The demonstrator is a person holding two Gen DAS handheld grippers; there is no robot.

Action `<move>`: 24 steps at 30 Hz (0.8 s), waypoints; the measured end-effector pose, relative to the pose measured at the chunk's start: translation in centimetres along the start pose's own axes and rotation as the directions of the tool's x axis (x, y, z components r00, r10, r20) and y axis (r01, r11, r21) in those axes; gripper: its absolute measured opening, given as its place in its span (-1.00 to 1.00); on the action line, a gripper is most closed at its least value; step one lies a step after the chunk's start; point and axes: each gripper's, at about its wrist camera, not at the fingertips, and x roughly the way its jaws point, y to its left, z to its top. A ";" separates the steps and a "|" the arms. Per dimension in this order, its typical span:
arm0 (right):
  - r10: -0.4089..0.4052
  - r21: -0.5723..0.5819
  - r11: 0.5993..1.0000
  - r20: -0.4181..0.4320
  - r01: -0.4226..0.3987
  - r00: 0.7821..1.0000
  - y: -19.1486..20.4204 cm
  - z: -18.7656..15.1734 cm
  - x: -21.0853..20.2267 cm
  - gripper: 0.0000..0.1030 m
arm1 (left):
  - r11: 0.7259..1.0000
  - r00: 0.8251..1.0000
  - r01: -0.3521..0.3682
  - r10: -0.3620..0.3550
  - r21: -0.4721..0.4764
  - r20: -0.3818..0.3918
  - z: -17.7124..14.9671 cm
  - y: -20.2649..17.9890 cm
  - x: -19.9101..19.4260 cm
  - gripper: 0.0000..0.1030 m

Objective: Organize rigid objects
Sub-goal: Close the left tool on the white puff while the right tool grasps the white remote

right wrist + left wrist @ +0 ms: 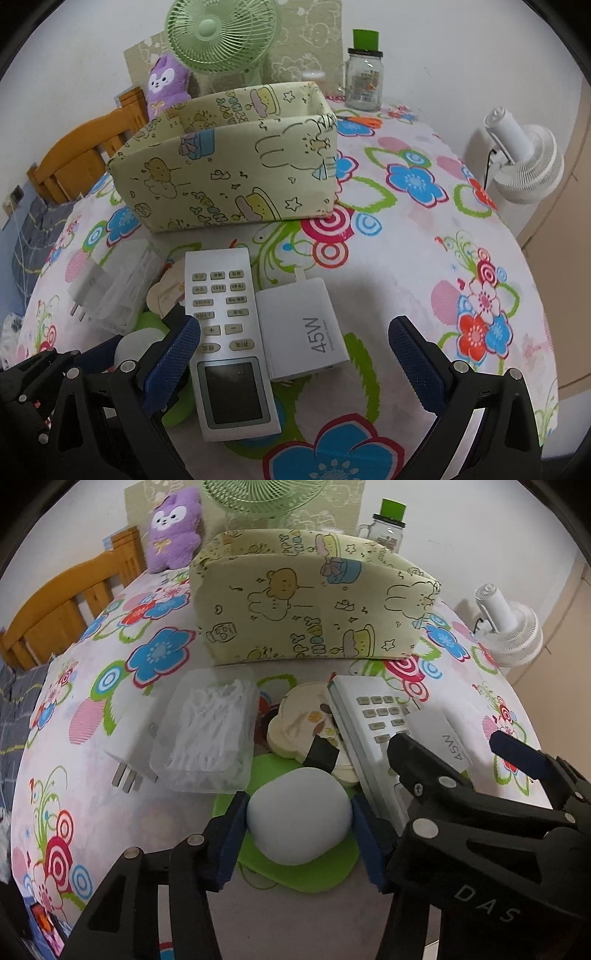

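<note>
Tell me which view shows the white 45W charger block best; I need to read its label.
The right wrist view: the white 45W charger block lies whole beside the white remote control, label readable. The left wrist view shows only part of it, behind the right tool.

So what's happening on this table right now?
A person is tidying small items with two handheld grippers. The left gripper has its pads against a pale blue egg-shaped thing lying on a green mat. The right gripper hangs open over the remote and the 45W charger. The fabric box stands behind them. A plug and a clear floss-pick box lie to the left.
</note>
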 end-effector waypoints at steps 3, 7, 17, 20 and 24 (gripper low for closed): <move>0.004 0.025 1.000 -0.002 -0.004 1.000 0.0 0.0 0.1 1.00 | 1.000 1.000 -0.008 0.008 0.005 -0.005 0.3 0.3 0.1 0.11; 0.007 0.039 0.999 -0.017 -0.006 1.000 0.3 0.0 0.3 1.00 | 1.000 0.999 -0.028 0.028 0.005 -0.016 0.5 1.1 0.1 0.11; -0.023 0.147 0.989 -0.084 0.035 0.996 1.8 -1.3 0.6 0.83 | 0.996 1.000 -0.017 0.019 0.092 -0.022 0.4 2.4 -0.3 0.11; -0.008 0.202 0.979 -0.114 0.031 0.993 1.9 -1.9 0.7 0.77 | 0.994 1.000 -0.002 0.005 0.113 -0.027 0.3 2.9 -0.3 0.11; -0.016 0.237 0.971 -0.110 0.042 0.994 2.8 -2.6 0.3 0.61 | 0.989 1.000 0.009 -0.006 0.148 -0.022 0.1 3.4 -0.5 0.11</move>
